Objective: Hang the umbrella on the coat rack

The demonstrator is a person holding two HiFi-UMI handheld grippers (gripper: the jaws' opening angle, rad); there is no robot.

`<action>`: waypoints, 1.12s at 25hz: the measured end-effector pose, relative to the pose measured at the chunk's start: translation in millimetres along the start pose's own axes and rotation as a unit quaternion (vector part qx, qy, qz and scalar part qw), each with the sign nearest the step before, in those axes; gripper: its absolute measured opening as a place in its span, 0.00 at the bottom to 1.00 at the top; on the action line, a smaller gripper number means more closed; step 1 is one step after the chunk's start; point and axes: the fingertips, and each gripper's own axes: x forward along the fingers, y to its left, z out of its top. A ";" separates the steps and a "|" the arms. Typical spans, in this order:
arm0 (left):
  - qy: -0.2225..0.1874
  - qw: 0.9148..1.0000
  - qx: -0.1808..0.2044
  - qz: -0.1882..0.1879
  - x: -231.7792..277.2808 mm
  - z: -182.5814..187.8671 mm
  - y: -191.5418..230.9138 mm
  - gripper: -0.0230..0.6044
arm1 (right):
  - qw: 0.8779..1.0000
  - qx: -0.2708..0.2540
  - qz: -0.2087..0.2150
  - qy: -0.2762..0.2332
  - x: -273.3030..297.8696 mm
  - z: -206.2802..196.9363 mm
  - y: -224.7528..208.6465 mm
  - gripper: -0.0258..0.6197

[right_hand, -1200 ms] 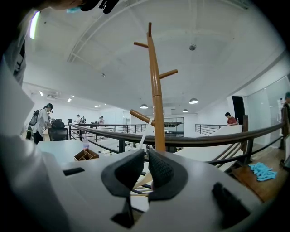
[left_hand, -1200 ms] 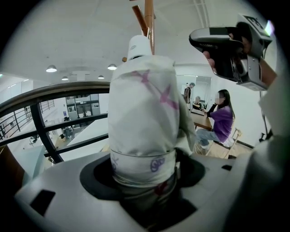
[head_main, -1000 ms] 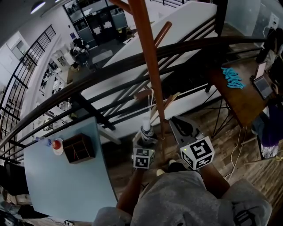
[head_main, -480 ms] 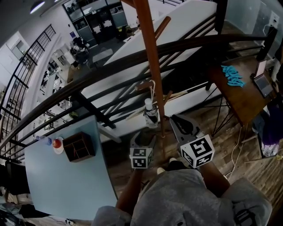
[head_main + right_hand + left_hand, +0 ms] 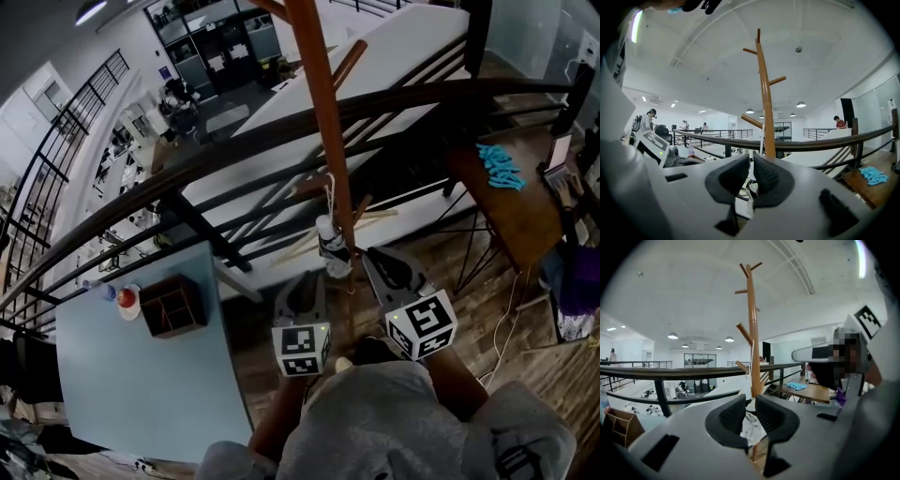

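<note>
- Standing room: wood floor between the blue table point(image 5: 141, 394) on the left and the wooden table point(image 5: 506, 211) on the right.
- Left gripper point(image 5: 303, 279): just short of the umbrella. Its jaws have just been closing and now leave a narrow gap with nothing between the pads.
- Right gripper point(image 5: 377, 257): just right of the pole, jaws all but together, gripping nothing.
- Umbrella point(image 5: 333, 251): folded, hanging by a white strap from a low peg, against the pole.
- Coat rack point(image 5: 323, 112): upright, just in front of the railing.
- Railing point(image 5: 234, 142): dark handrail closing the far edge, with a lower floor beyond.
</note>
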 end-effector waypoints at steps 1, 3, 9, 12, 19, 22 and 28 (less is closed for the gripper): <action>-0.005 1.000 0.006 0.003 -4.3 7.2 -2.1 0.14 | 1.000 0.002 0.002 -0.002 -0.5 0.3 1.5 0.11; -0.014 1.000 0.010 0.009 -13.1 20.9 -5.6 0.10 | 1.000 0.005 0.007 -0.005 -1.9 2.2 3.9 0.11; -0.028 0.999 -0.012 0.031 -34.8 27.3 -5.6 0.06 | 0.999 0.007 0.034 -0.014 -8.6 4.6 16.2 0.10; -0.023 0.999 -0.017 0.037 -40.5 26.7 -10.9 0.06 | 0.999 0.011 0.044 -0.014 -15.4 4.3 15.9 0.10; -0.025 0.999 -0.019 0.034 -50.7 35.5 -50.3 0.06 | 0.999 0.016 0.048 -0.013 -52.5 6.5 0.6 0.10; -0.028 0.999 -0.022 0.032 -57.7 36.9 -69.7 0.06 | 0.999 0.013 0.045 -0.011 -73.2 1.6 -6.2 0.10; -0.038 0.998 -0.023 0.047 -85.9 39.5 -106.5 0.06 | 0.999 0.010 0.049 -0.012 -119.1 -4.5 -9.6 0.10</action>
